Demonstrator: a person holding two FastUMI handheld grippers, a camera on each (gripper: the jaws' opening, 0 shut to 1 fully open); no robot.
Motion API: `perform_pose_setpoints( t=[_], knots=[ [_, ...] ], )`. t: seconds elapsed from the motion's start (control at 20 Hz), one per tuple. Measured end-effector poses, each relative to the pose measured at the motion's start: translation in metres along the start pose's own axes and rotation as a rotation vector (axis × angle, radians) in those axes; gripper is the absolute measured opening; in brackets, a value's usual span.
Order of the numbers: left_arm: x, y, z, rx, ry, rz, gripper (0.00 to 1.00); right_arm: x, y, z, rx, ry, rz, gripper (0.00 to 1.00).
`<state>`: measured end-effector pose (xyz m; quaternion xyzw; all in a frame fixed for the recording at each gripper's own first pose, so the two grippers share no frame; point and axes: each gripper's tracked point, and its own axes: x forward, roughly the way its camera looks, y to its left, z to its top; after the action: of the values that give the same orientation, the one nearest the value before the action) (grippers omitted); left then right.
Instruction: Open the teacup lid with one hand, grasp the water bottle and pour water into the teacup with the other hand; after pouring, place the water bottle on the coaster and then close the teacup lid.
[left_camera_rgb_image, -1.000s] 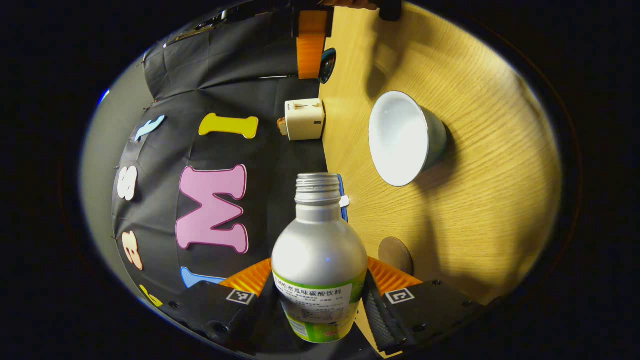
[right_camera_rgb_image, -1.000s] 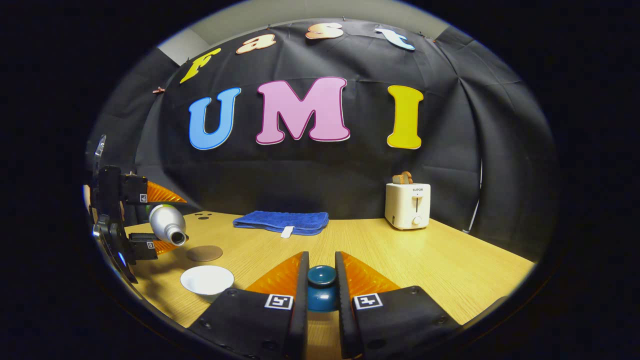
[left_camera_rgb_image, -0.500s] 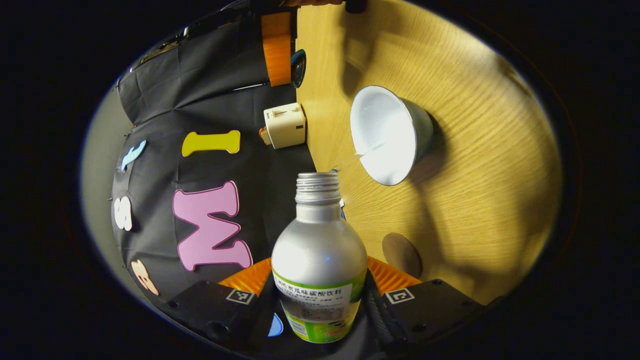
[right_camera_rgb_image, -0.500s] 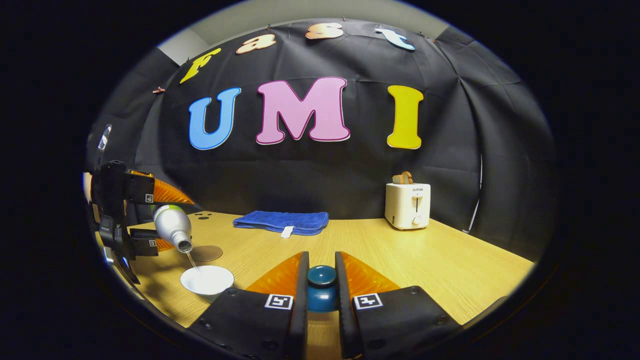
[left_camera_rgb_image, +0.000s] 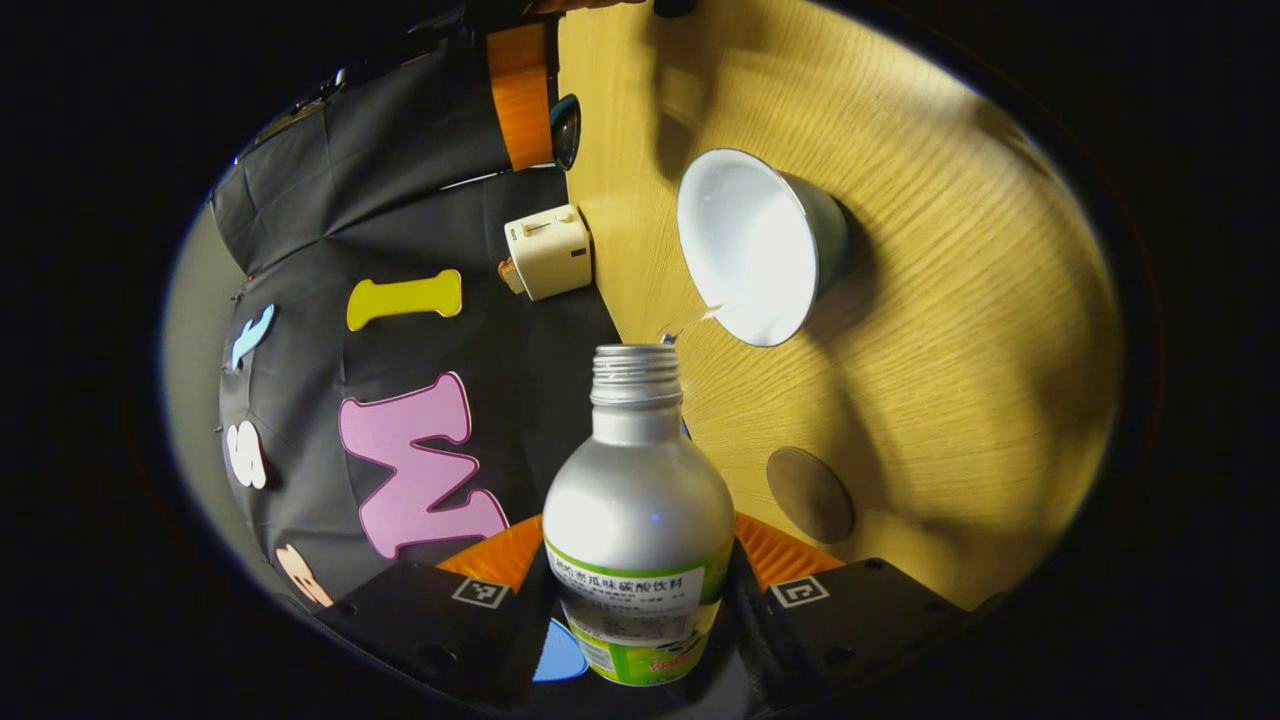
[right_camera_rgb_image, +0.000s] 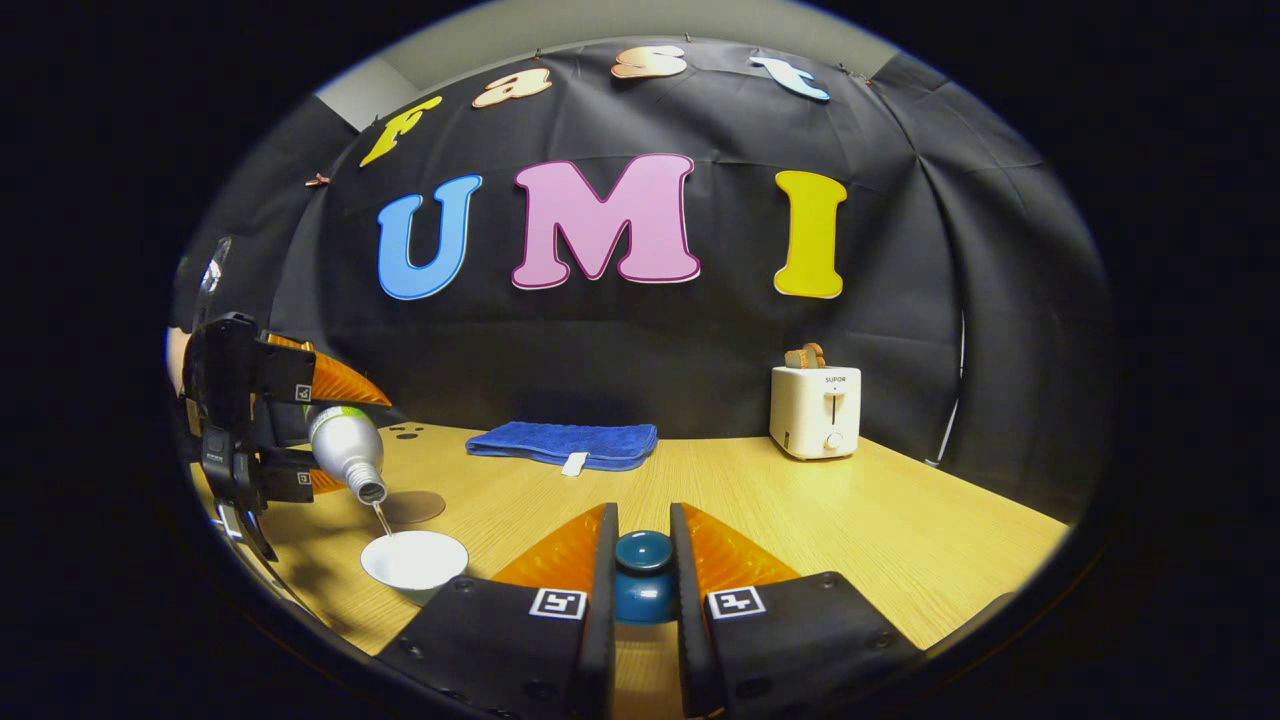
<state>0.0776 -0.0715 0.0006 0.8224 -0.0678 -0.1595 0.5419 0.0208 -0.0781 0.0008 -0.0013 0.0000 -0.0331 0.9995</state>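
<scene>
Since a second ago the left claw (right_camera_rgb_image: 300, 430), gripping the water bottle (left_camera_rgb_image: 638, 500), is tipping it further; water is now streaming into the teacup (right_camera_rgb_image: 414, 558) near the counter's (right_camera_rgb_image: 800, 510) front-left corner, so pouring is underway. The right claw (right_camera_rgb_image: 643, 560) is clamping the lid (right_camera_rgb_image: 643, 575).

A booth set up for recording is shown, made to look a bit like a kitchen. A black cloth (right_camera_rgb_image: 640, 350) is hung as the wall behind a wooden table (right_camera_rgb_image: 900, 520), and a plain grey wall (right_camera_rgb_image: 600, 20) is seen above the cloth. A toaster (right_camera_rgb_image: 815, 410) and a folded blue towel (right_camera_rgb_image: 560, 443) are laid out on the table.
</scene>
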Motion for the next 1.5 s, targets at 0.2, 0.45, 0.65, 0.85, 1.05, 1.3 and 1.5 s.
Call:
perform_pose_setpoints(
  t=[0.2,0.45,0.65,0.85,1.05,1.3,1.5],
  knots=[
    [-0.004,0.003,0.005,0.043,-0.001,-0.006,0.80,0.000,0.000,0.000,0.000,0.000,0.000,0.29],
    [-0.002,0.007,0.005,0.099,0.015,-0.028,0.80,0.000,0.000,0.000,0.000,0.000,0.000,0.29],
    [-0.001,0.010,0.008,0.156,0.010,-0.029,0.80,0.000,0.000,0.000,0.000,0.000,0.001,0.29],
    [-0.001,0.009,0.012,0.190,0.010,-0.039,0.80,-0.001,0.000,0.001,0.000,0.000,0.000,0.29],
    [-0.001,0.009,0.011,0.221,0.016,-0.058,0.80,0.000,0.000,0.000,0.000,0.000,0.000,0.29],
    [0.000,0.011,0.015,0.264,0.016,-0.054,0.80,0.000,0.000,0.000,0.000,0.001,0.001,0.29],
    [-0.002,0.013,0.019,0.297,0.016,-0.044,0.80,0.000,0.000,0.000,0.000,0.001,0.001,0.29]
  ],
)
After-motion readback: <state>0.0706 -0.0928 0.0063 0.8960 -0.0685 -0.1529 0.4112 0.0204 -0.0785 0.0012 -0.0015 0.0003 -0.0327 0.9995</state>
